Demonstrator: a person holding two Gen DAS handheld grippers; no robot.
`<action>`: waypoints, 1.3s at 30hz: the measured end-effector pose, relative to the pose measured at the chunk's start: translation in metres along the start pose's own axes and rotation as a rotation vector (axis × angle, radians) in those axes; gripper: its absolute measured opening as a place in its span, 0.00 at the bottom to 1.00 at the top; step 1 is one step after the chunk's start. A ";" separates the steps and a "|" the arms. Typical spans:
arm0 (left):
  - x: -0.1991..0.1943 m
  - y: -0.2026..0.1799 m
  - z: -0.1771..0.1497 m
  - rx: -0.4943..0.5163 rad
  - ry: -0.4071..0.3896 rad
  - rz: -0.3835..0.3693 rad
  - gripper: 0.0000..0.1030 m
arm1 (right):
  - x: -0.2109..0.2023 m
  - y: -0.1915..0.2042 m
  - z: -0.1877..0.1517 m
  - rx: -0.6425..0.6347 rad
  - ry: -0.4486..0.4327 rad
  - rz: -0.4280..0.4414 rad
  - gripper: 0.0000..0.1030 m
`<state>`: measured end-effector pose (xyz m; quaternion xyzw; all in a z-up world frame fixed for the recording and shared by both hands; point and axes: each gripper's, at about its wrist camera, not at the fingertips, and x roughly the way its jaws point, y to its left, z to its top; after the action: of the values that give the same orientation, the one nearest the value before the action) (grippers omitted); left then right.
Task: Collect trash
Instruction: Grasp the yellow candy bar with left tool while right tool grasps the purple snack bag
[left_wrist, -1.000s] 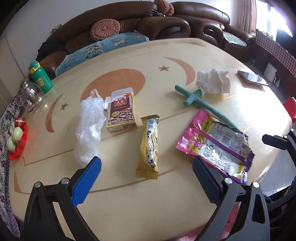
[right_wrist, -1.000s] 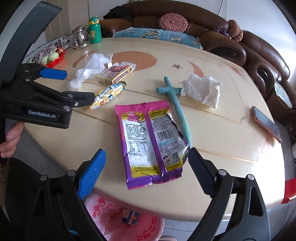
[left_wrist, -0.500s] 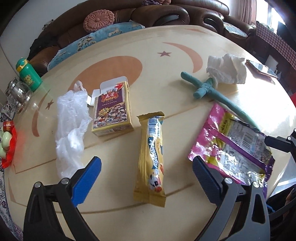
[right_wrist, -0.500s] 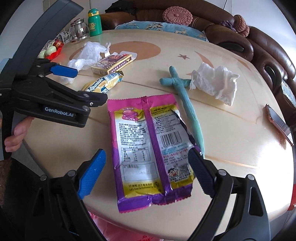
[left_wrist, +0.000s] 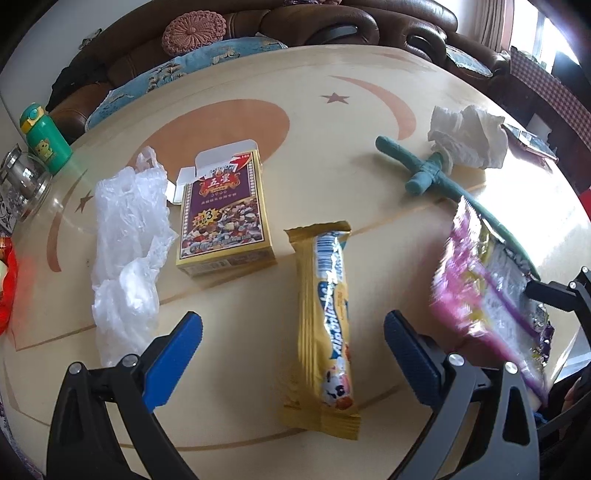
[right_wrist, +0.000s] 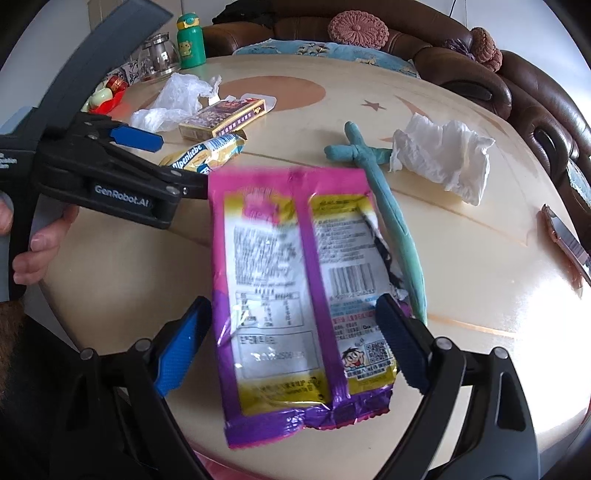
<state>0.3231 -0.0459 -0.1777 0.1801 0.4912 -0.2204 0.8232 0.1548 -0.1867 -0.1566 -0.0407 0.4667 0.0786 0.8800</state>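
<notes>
Left wrist view. Left gripper (left_wrist: 291, 332): jaws spread wide, holding nothing, straddling the yellow candy wrapper (left_wrist: 328, 325), which lies lengthwise between the blue pads on the table (left_wrist: 369, 155) with clear gaps on both sides. Other litter: clear plastic bag (left_wrist: 127, 236) at left, just beside an opened purple card box (left_wrist: 223, 214); teal cross-shaped stick (left_wrist: 424, 171) at upper right, its short arm touching a crumpled tissue (left_wrist: 467, 134); pink snack packet (left_wrist: 491, 291) at right, blurred. Not trash, by the look of it: green bottle (left_wrist: 44, 138) and glass jar (left_wrist: 22, 184) at the far left edge.

Right wrist view. Right gripper (right_wrist: 295, 332): jaws near their widest, nothing gripped. Pink snack packet (right_wrist: 299, 295) lies printed back up between the pads, its near end at the table's near edge; the left pad stands just clear of it, the right pad overlaps its torn edge, contact uncertain. Left gripper (right_wrist: 155, 162) appears at left with a hand (right_wrist: 37, 243) on its handle, over the candy wrapper (right_wrist: 207, 155).

Step in hand, as judged: both claws are positioned for a first pick, none yet made. Next move calls for lowering until the pads flank each flat wrapper, then closing firmly; thin foil may slide or buckle, so a pinch that crumples it seems safest.
</notes>
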 end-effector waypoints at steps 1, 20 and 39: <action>0.001 0.000 0.000 0.004 0.002 -0.001 0.93 | 0.000 0.000 -0.001 0.002 -0.004 0.002 0.85; -0.001 -0.014 0.005 0.055 -0.024 -0.049 0.72 | -0.008 0.003 -0.009 0.005 -0.064 0.007 0.66; -0.005 -0.017 0.006 0.055 -0.020 -0.131 0.32 | -0.013 0.013 -0.009 -0.059 -0.118 -0.095 0.21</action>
<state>0.3158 -0.0621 -0.1719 0.1680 0.4873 -0.2889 0.8067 0.1381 -0.1768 -0.1506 -0.0840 0.4088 0.0526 0.9072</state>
